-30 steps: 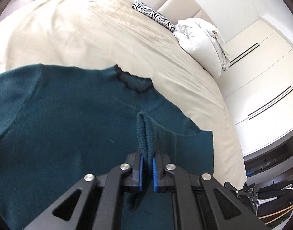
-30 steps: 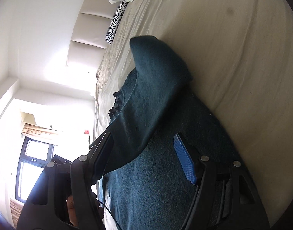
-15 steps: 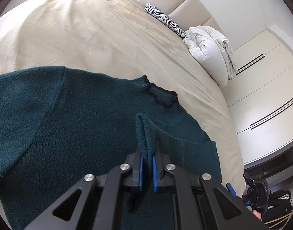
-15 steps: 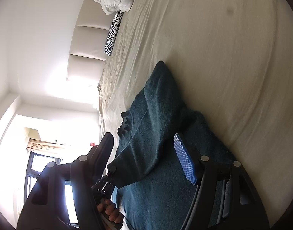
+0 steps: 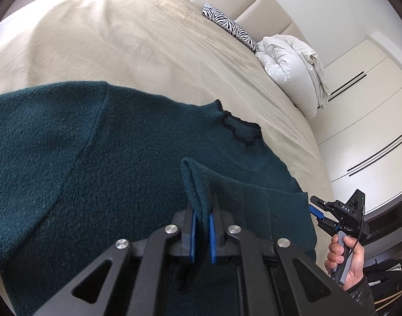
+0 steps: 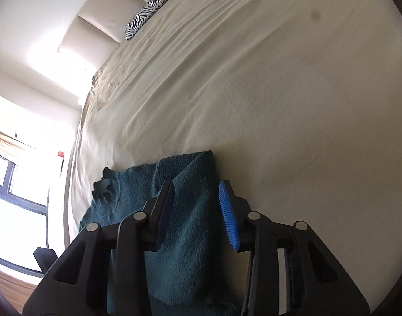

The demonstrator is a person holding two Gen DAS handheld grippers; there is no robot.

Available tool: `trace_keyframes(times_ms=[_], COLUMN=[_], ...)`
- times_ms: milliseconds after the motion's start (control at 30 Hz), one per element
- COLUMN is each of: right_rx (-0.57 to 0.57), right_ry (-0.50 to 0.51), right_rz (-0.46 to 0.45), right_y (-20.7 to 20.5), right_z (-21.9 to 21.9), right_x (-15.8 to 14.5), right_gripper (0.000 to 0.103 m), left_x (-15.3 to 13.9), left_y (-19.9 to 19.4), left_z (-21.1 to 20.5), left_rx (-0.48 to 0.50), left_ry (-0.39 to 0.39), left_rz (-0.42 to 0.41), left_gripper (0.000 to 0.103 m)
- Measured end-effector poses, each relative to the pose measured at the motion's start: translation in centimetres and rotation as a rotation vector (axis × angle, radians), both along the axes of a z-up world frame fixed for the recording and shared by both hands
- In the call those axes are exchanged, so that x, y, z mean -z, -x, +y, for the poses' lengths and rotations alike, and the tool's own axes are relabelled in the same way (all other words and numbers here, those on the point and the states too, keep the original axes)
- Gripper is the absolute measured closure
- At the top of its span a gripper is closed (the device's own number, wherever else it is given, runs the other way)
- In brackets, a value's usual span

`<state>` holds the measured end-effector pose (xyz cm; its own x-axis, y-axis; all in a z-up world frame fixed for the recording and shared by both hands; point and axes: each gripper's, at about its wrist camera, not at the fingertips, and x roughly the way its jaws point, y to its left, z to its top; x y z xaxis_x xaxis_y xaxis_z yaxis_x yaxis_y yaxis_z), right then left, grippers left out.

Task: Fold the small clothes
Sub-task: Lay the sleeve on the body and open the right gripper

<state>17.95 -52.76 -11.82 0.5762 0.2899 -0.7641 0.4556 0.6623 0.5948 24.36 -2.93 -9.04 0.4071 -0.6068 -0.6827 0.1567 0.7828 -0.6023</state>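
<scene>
A dark teal knit sweater lies flat on the beige bed, its black-trimmed collar toward the headboard. My left gripper is shut on a raised fold of the sweater's cuff, held over the sweater's body. My right gripper is open and empty above the sweater's right edge; it also shows in the left wrist view, held in a hand beside the folded sleeve.
The beige bed sheet stretches to a padded headboard. A zebra-print pillow and a white duvet bundle lie at the head. White wardrobes stand at the right. A window is at the left.
My left gripper has carried the pinched fold further over the sweater's body. My right gripper has swung off the sweater to its right edge, and the lifted sleeve now lies folded down.
</scene>
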Motion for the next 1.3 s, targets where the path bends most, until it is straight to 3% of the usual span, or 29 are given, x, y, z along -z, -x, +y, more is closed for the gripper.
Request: trace_keyframes(times_ms=[133,200,300,600,967,1133,1300], right_rx=[-0.027,-0.038,-0.039,-0.103,-0.082,-0.053,-0.033], right_ry=[0.063,0.115,0.151,0.323,0.278,0.29,0.357], right_rz=[0.041,0.061,0.06,0.043,-0.006,0.022,0.026], right_y=[-1.0,-1.6,-2.4,-4.0,-2.9,-1.7,-0.1], right_z=[0.6,0.6,0.6,2.2,1.1,1.2,1.7], right_x=[0.8,1.2,1.7,1.6,1.2,-0.5,-2.1], right_gripper=[0.08,0.093,0.097,0.098,0.096,0.095,0.095], left_x=[0.4,0.7,0.7,1.2,1.5,0.9,0.9], left_y=[-0.3,-0.3,-0.2,1.1,0.9,1.2,1.1], left_z=[0.1,0.1,0.1,0.6,0.2,0.4,0.5], left_rx=[0.01,0.012,0.011,-0.018,0.001,0.003,0.002], left_ry=[-0.011,-0.01,-0.015,-0.018,-0.031,-0.019,-0.02], left_rz=[0.0,0.002,-0.004,-0.029,-0.029,-0.037,-0.039], left_gripper=[0.094,0.094,0.094,0.094,0.092,0.075,0.072])
